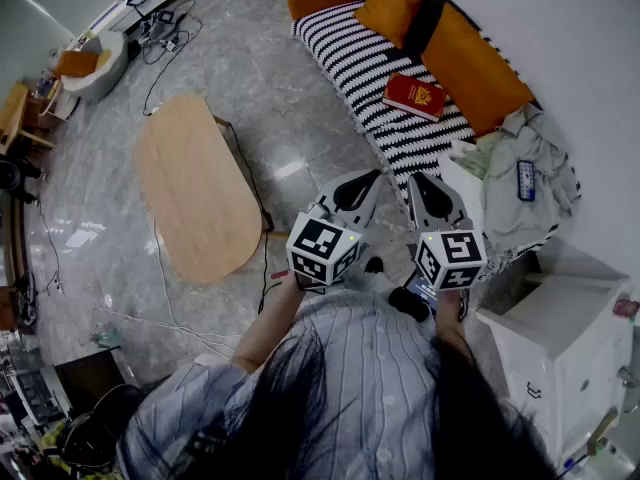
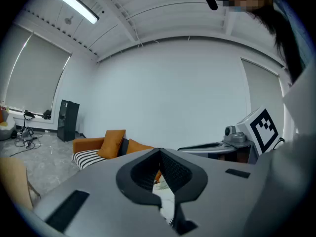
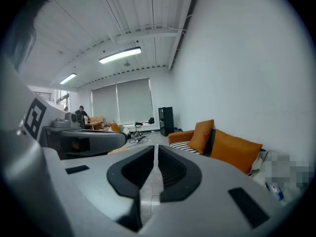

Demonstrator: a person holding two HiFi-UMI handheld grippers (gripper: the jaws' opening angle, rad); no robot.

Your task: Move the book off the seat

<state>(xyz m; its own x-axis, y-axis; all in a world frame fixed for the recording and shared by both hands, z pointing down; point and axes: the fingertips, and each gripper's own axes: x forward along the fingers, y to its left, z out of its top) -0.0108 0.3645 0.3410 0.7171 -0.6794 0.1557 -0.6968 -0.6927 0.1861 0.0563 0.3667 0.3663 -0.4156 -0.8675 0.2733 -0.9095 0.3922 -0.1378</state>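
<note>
A red book [image 1: 413,96] lies flat on the black-and-white striped seat of the orange sofa [image 1: 372,68], near the backrest. Both grippers are held side by side in front of the person's chest, well short of the sofa and level with its near end. My left gripper [image 1: 374,176] is shut with nothing in it, and its jaws [image 2: 159,153] meet at the tips. My right gripper [image 1: 414,180] is shut and empty too, its jaws [image 3: 155,151] pressed close together. Neither gripper view shows the book clearly.
An oval wooden coffee table [image 1: 195,183] stands left of the grippers on the grey stone floor. A heap of pale clothes [image 1: 525,178] covers the sofa's near end. A white cabinet [image 1: 560,333] is at the right. Cables [image 1: 160,28] trail across the far floor.
</note>
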